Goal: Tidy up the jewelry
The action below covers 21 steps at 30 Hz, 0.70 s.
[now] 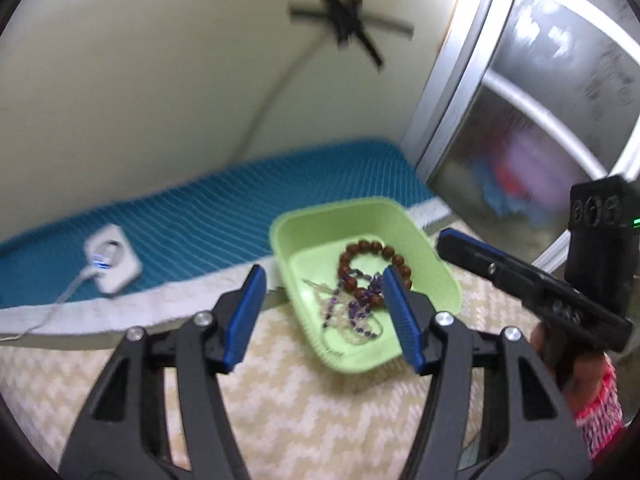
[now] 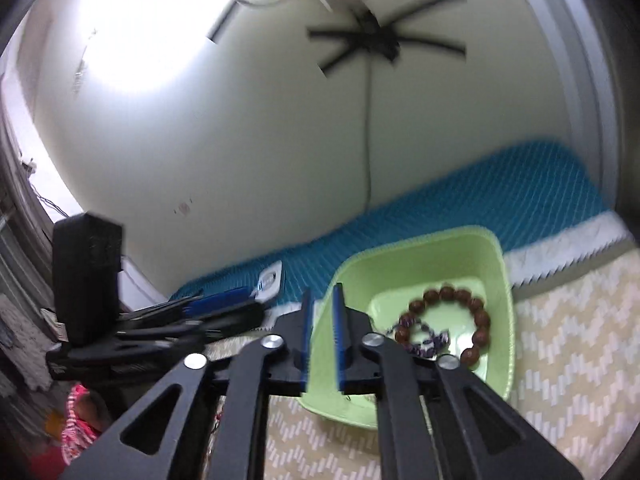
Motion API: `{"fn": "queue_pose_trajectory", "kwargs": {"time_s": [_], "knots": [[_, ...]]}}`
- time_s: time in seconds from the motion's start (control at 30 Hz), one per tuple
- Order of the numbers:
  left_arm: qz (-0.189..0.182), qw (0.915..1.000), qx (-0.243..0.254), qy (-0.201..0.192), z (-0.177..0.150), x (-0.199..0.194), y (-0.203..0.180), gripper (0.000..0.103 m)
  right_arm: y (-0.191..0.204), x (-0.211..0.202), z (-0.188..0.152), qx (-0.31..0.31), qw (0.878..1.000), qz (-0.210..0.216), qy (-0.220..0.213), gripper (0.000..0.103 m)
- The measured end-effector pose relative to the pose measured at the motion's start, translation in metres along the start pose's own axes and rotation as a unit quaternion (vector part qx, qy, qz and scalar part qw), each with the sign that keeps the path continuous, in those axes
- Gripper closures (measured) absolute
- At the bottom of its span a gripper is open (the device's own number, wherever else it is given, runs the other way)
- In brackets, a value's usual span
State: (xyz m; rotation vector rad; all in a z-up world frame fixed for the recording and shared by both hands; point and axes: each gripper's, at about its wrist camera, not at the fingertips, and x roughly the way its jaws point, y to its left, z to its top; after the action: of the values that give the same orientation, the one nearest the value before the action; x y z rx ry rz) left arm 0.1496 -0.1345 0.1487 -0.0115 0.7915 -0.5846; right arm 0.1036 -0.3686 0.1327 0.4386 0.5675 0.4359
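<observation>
Left tool (image 1: 322, 312) agape, empty; right tool (image 2: 322, 336) near-closed, empty; clear beads in tray (image 1: 440, 276) blurred

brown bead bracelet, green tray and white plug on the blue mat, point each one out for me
brown bead bracelet (image 1: 376, 246), left wrist view, on the beads at the top of the loop
green tray (image 1: 320, 220), left wrist view, on its bare back wall
white plug (image 1: 114, 262), left wrist view, on its white body
</observation>
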Motion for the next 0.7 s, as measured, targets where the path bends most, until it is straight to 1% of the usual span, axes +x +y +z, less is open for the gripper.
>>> {"fn": "queue_pose_trajectory", "kwargs": {"time_s": [0.03, 0.07, 0.1, 0.13, 0.17, 0.2, 0.23, 0.27, 0.3, 0.33, 0.37, 0.4, 0.47, 0.5, 0.6, 0.7], "knots": [[0.003, 0.9998, 0.001, -0.018, -0.003, -0.018, 0.009, 0.045, 0.009, -0.010, -0.006, -0.007, 1.000, -0.002, -0.019, 0.068], [0.011, 0.9991, -0.002, -0.042, -0.015, -0.045, 0.022, 0.045, 0.015, -0.019, -0.015, -0.008, 0.999, 0.011, -0.038, 0.041], [0.016, 0.9982, -0.008, -0.058, -0.023, -0.062, 0.034, 0.045, 0.019, -0.022, -0.023, -0.008, 0.999, 0.025, -0.045, 0.039], [0.024, 0.9972, -0.016, -0.069, -0.034, -0.077, 0.046, 0.045, 0.023, -0.020, -0.031, -0.010, 0.999, 0.039, -0.035, 0.039], [0.033, 0.9964, -0.023, -0.074, -0.043, -0.086, 0.055, 0.045, 0.029, -0.012, -0.045, -0.013, 0.999, 0.051, -0.005, 0.039], [0.050, 0.9949, -0.039, -0.079, -0.061, -0.097, 0.071, 0.045, 0.035, -0.005, -0.054, -0.015, 0.998, 0.055, 0.013, 0.039], [0.061, 0.9936, -0.054, -0.079, -0.075, -0.103, 0.083, 0.045, 0.041, 0.003, -0.068, -0.023, 0.997, 0.060, 0.029, 0.046], [0.066, 0.9928, -0.066, -0.075, -0.086, -0.106, 0.093, 0.045, 0.049, 0.012, -0.082, -0.038, 0.996, 0.060, 0.048, 0.060], [0.072, 0.9919, -0.080, -0.069, -0.102, -0.109, 0.103, 0.045, 0.056, 0.018, -0.091, -0.050, 0.995, 0.057, 0.062, 0.067], [0.077, 0.9908, -0.091, -0.064, -0.117, -0.110, 0.111, 0.045, 0.065, 0.026, -0.105, -0.066, 0.993, 0.057, 0.081, 0.078], [0.082, 0.9899, -0.100, -0.058, -0.130, -0.111, 0.117, 0.045, 0.072, 0.033, -0.113, -0.074, 0.991, 0.062, 0.095, 0.084], [0.086, 0.9889, -0.109, -0.052, -0.146, -0.110, 0.123, 0.045, 0.080, 0.041, -0.125, -0.083, 0.987, 0.068, 0.116, 0.086], [0.089, 0.9878, -0.119, -0.045, -0.168, -0.109, 0.130, 0.045, 0.095, 0.055, -0.147, -0.108, 0.980, 0.064, 0.154, 0.092], [0.089, 0.9876, -0.123, -0.040, -0.179, -0.108, 0.131, 0.045, 0.101, 0.058, -0.153, -0.119, 0.977, 0.063, 0.165, 0.093], [0.086, 0.9869, -0.135, -0.020, -0.206, -0.100, 0.137, 0.045, 0.113, 0.064, -0.170, -0.141, 0.970, 0.062, 0.188, 0.095], [0.080, 0.9875, -0.136, -0.009, -0.222, -0.097, 0.137, 0.045, 0.125, 0.068, -0.177, -0.161, 0.965, 0.055, 0.198, 0.095]]}}
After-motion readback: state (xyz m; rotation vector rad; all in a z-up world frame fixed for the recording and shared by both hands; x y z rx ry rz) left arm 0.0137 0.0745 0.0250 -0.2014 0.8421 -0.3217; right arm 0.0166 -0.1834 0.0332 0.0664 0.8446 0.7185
